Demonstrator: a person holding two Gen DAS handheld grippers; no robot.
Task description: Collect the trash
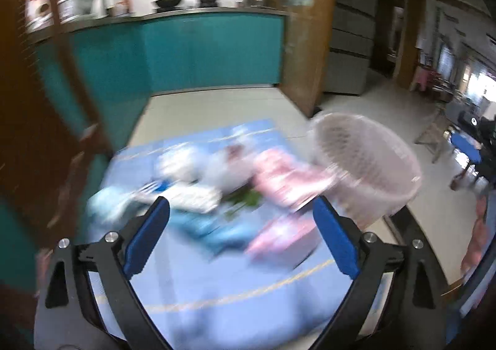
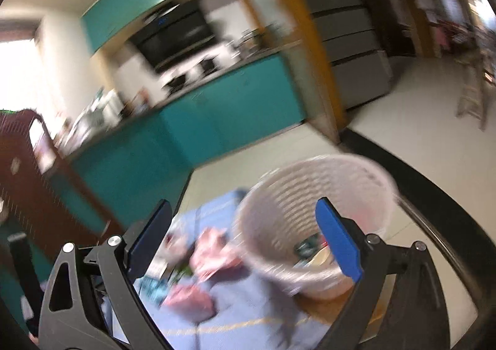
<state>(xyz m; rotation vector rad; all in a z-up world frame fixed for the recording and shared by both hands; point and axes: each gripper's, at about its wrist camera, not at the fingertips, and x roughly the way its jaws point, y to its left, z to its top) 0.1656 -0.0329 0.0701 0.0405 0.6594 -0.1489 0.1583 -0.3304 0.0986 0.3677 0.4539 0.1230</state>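
Observation:
Both views are motion-blurred. A pile of trash lies on a light blue cloth (image 1: 217,281): pink wrappers (image 1: 285,176), white crumpled pieces (image 1: 183,163), a blue packet (image 1: 204,226) and something green (image 1: 245,198). A pale mesh waste basket (image 1: 365,163) stands at the cloth's right edge. My left gripper (image 1: 241,210) is open and empty, just short of the pile. My right gripper (image 2: 245,210) is open and empty above the basket (image 2: 313,213), which holds some scraps. The pink wrappers (image 2: 210,250) lie left of the basket.
Teal kitchen cabinets (image 1: 210,49) with a countertop of pots stand behind the table. A wooden door frame (image 1: 313,39) and a grey fridge (image 1: 353,39) are to the right. A dark wooden piece (image 1: 37,120) is at the left. Tiled floor (image 1: 223,108) lies beyond the cloth.

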